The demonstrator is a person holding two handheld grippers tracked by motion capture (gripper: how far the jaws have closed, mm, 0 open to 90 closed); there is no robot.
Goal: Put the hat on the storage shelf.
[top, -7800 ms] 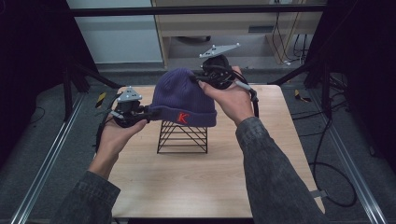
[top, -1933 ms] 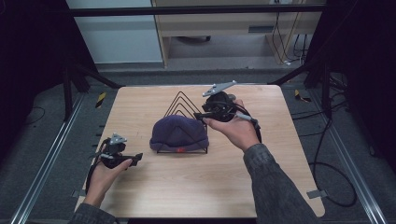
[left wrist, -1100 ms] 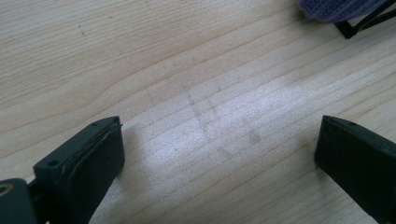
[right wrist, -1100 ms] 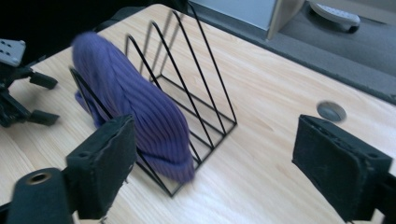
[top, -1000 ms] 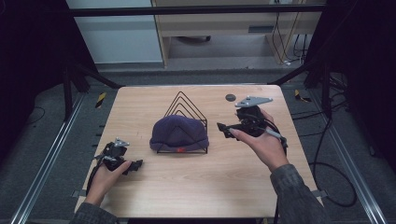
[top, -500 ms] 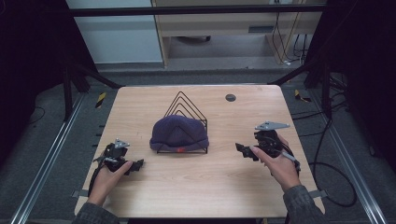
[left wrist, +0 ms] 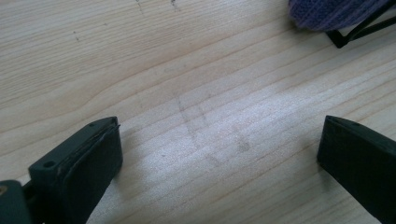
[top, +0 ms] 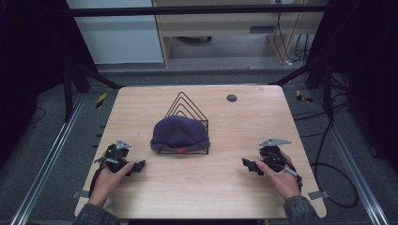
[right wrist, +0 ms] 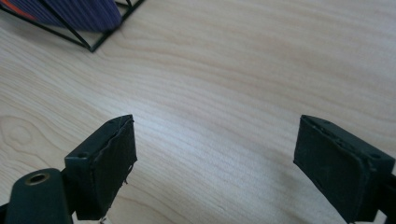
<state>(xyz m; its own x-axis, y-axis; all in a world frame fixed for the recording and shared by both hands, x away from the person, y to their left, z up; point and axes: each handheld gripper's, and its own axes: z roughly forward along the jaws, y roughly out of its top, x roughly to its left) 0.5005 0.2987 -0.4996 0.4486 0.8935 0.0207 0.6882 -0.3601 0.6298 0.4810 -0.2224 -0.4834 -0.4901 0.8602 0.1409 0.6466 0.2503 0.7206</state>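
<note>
My left hand-held gripper (top: 137,167) rests low on the desk (top: 220,197), jaws spread wide over bare wood. My right hand-held gripper (top: 247,164) sits likewise at the other side, released and empty. Between them, well apart from both, the purple beanie (top: 180,133) lies draped over the black wire rack (top: 187,105), with what may be a red tag at its front edge.

My purple knit beanie (top: 180,132) is draped over the black wire rack (top: 187,107), covering its front triangles; back wire peaks stick up bare behind it. Small red tag at the beanie's front hem.
</note>
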